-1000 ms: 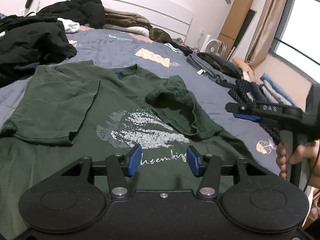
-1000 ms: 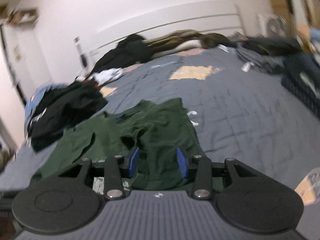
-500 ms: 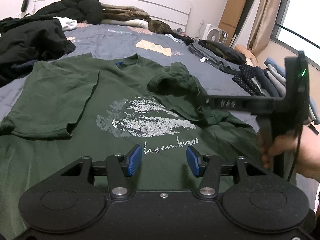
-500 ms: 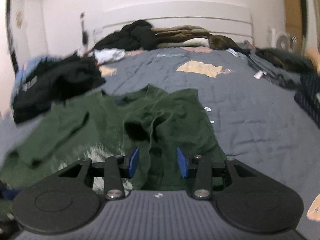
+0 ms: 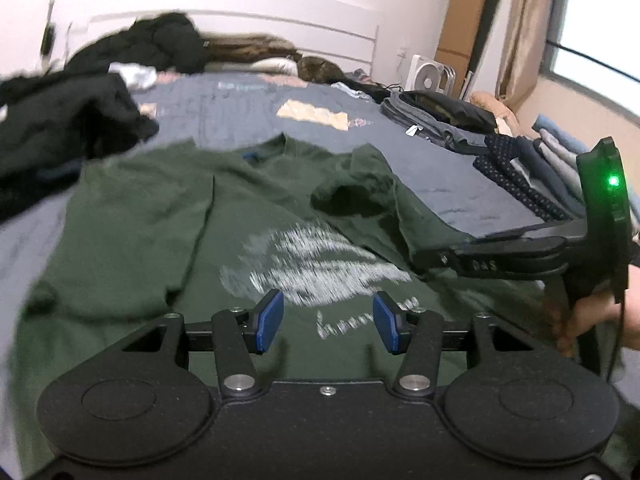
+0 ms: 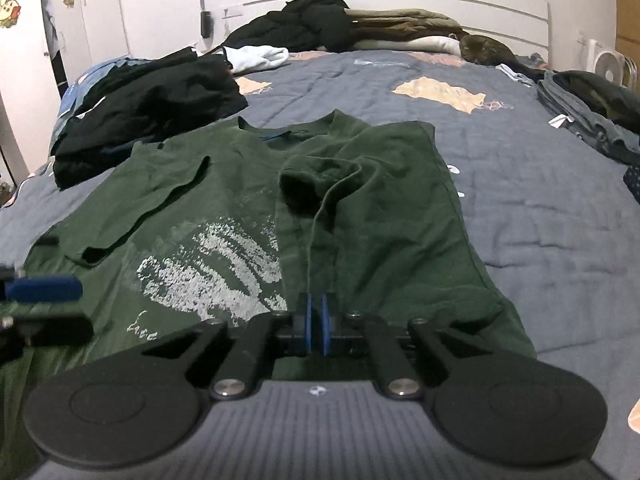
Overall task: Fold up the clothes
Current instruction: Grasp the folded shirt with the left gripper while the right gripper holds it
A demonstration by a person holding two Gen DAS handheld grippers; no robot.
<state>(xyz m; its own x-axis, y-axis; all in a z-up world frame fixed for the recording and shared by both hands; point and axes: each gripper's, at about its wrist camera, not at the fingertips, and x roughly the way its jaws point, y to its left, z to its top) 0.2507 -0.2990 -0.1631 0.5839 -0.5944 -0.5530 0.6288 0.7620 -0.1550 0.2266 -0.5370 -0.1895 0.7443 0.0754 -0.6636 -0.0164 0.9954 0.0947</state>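
Having just snapped shut, right claw point(image 6: 315, 322) on green T-shirt point(image 6: 380, 216) fold.

Dark green cotton T-shirt point(image 6: 372, 216): whitish brush-stroke print point(image 6: 208, 260) on the chest, pale script beneath, blue tag at the collar. Grey-blue quilted bedspread point(image 6: 540, 208) with cream and peach patches. Heap of black clothes point(image 6: 152, 100). White slatted headboard point(image 6: 460, 4). Black two-finger left gripper point(image 5: 327, 322), blue pads. Black right gripper point(image 6: 314, 324), blue pads likewise. Beige curtain point(image 5: 524, 28).
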